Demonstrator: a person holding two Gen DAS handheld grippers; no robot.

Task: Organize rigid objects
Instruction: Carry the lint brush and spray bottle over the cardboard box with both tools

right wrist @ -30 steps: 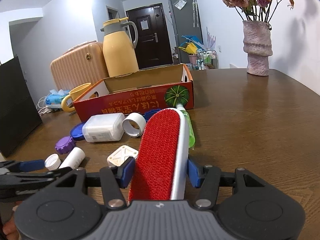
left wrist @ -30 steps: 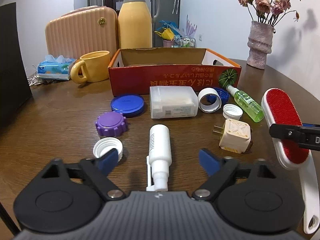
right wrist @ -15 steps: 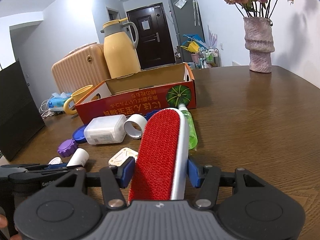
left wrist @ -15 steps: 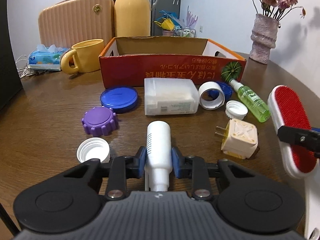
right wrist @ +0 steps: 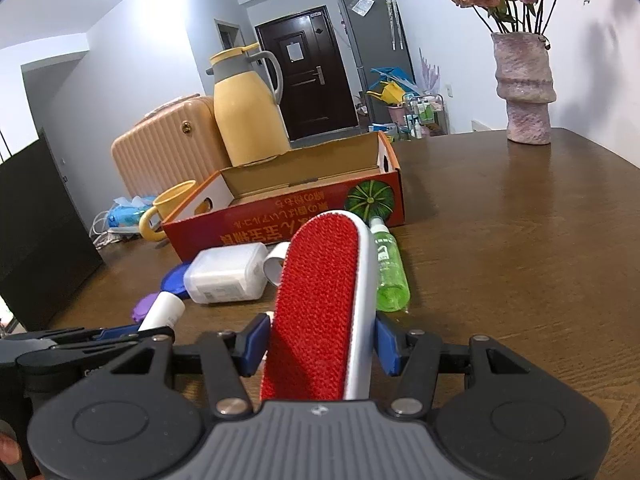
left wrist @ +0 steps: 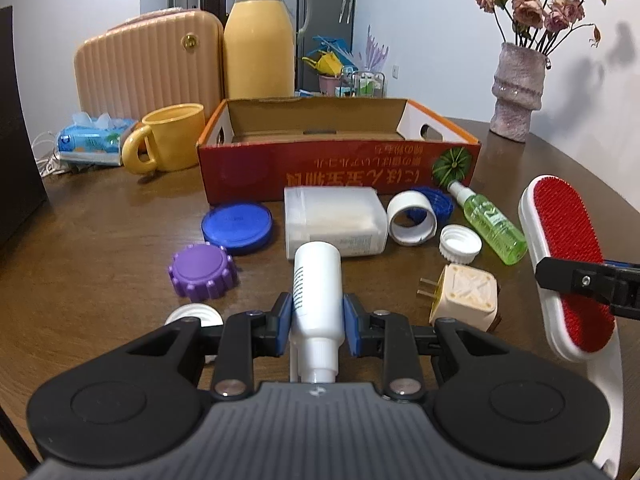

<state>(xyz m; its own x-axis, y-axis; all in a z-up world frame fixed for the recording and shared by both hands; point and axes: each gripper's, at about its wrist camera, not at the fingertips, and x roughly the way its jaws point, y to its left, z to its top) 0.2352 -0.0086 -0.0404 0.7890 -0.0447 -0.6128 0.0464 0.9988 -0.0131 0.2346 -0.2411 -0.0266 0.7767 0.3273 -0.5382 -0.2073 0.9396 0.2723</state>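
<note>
My left gripper (left wrist: 317, 322) is shut on a white spray bottle (left wrist: 317, 288) and holds it lifted above the table; the bottle also shows in the right wrist view (right wrist: 163, 311). My right gripper (right wrist: 320, 342) is shut on a red lint brush (right wrist: 320, 300) with a white frame, raised off the table; the brush also shows in the left wrist view (left wrist: 566, 256). The open red cardboard box (left wrist: 340, 168) stands behind the loose items and looks empty inside.
On the table lie a blue lid (left wrist: 237, 224), purple cap (left wrist: 202, 266), white plastic box (left wrist: 335, 220), tape roll (left wrist: 412, 218), white cap (left wrist: 460, 243), green spray bottle (left wrist: 492, 224) and plug adapter (left wrist: 466, 296). A yellow mug (left wrist: 168, 144), thermos (left wrist: 258, 36) and vase (left wrist: 518, 92) stand behind.
My left gripper closed on the white spray bottle and lifted it off the table. My right gripper raised the lint brush a little.
</note>
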